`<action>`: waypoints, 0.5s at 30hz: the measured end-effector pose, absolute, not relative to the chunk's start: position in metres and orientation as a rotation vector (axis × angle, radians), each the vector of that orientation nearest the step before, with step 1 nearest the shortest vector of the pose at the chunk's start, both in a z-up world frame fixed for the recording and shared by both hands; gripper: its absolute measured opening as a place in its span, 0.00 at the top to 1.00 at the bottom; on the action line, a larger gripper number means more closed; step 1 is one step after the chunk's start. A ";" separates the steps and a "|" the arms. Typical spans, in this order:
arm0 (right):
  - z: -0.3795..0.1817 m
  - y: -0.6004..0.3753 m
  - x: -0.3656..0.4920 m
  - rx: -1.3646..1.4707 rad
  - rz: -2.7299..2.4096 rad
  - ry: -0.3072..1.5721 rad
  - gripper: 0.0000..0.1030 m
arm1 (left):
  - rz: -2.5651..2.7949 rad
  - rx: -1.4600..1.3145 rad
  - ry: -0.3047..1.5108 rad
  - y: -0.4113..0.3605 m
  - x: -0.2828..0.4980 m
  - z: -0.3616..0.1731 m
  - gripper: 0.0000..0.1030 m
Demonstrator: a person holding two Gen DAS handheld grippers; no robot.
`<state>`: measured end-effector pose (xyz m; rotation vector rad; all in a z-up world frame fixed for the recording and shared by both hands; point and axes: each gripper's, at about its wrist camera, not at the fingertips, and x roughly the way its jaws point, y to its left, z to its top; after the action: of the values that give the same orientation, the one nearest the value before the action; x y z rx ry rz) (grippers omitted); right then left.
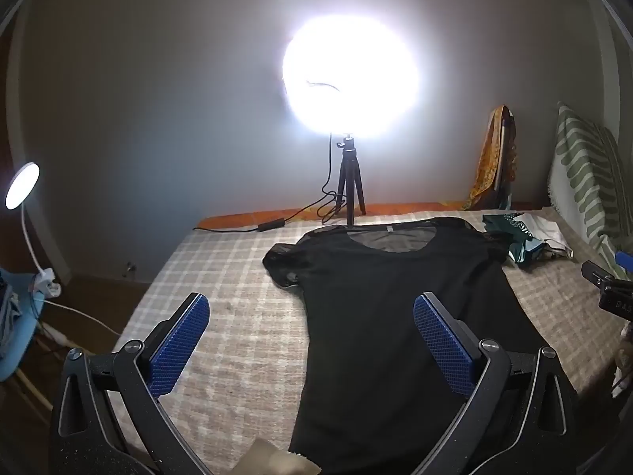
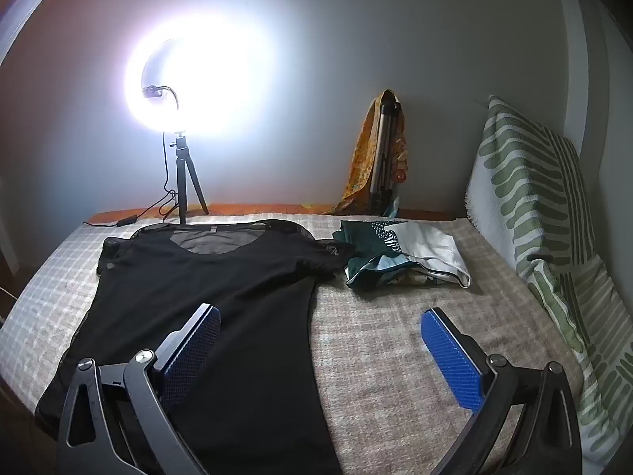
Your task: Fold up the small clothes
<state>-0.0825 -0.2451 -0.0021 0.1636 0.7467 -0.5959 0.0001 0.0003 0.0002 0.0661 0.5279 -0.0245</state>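
Black top (image 1: 387,297) spread flat on a checked blanket (image 1: 237,297), neckline toward the far wall, hem toward the cameras, sheer panel at the collar, short sleeves out to either side. Beside its right sleeve, touching or nearly so, a folded green-and-white garment (image 2: 403,253). Left gripper (image 1: 311,338) above the near part of the bed, jaws wide apart, empty; left blue pad (image 1: 178,344) over bare blanket, the other over the top's right half. Right gripper (image 2: 320,352) likewise spread wide, nothing held; left pad (image 2: 194,346) over black fabric, right pad (image 2: 451,356) over blanket. At the far edge, a ring light (image 1: 350,79) on a tripod (image 1: 350,182), glaring. Against the wall, an orange cloth (image 2: 379,158) draped over a folded stand. Striped pillow (image 2: 534,182) upright at right. Desk lamp (image 1: 21,186) at far left.
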 end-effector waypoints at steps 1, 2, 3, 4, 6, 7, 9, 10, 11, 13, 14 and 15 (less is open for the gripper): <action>-0.002 -0.245 -0.083 0.162 -0.596 0.747 0.00 | -0.025 0.063 0.528 0.000 0.000 0.000 0.00; -0.002 -0.245 -0.083 0.160 -0.596 0.745 0.00 | -0.018 0.071 0.530 -0.002 0.002 0.001 0.00; -0.002 -0.245 -0.083 0.157 -0.598 0.745 0.00 | -0.016 0.072 0.512 -0.002 -0.001 0.001 0.00; -0.002 -0.246 -0.083 0.156 -0.599 0.745 0.00 | -0.016 0.071 0.512 -0.002 -0.002 0.004 0.00; -0.002 -0.246 -0.083 0.157 -0.600 0.745 0.00 | -0.023 0.054 0.520 0.005 0.000 0.003 0.00; -0.001 -0.246 -0.083 0.158 -0.601 0.745 0.00 | -0.022 0.052 0.520 0.006 0.000 0.003 0.00; -0.001 -0.247 -0.084 0.159 -0.601 0.746 0.00 | -0.023 0.055 0.525 0.006 0.000 0.002 0.00; -0.001 -0.245 -0.083 0.159 -0.601 0.746 0.00 | -0.026 0.056 0.528 0.006 0.001 0.003 0.00; 0.000 -0.244 -0.083 0.159 -0.600 0.745 0.00 | -0.027 0.056 0.529 0.005 0.001 0.003 0.00; 0.000 -0.242 -0.083 0.159 -0.601 0.745 0.00 | -0.026 0.058 0.529 0.006 0.001 0.004 0.00; 0.001 -0.241 -0.082 0.159 -0.601 0.745 0.00 | -0.025 0.058 0.528 0.006 0.000 0.004 0.00; 0.002 -0.245 -0.085 0.159 -0.602 0.746 0.00 | -0.027 0.058 0.527 0.006 0.000 0.003 0.00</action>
<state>-0.0847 -0.2447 0.0024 0.1586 0.7459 -0.6018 -0.0004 0.0056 0.0031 0.0581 0.5268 -0.0271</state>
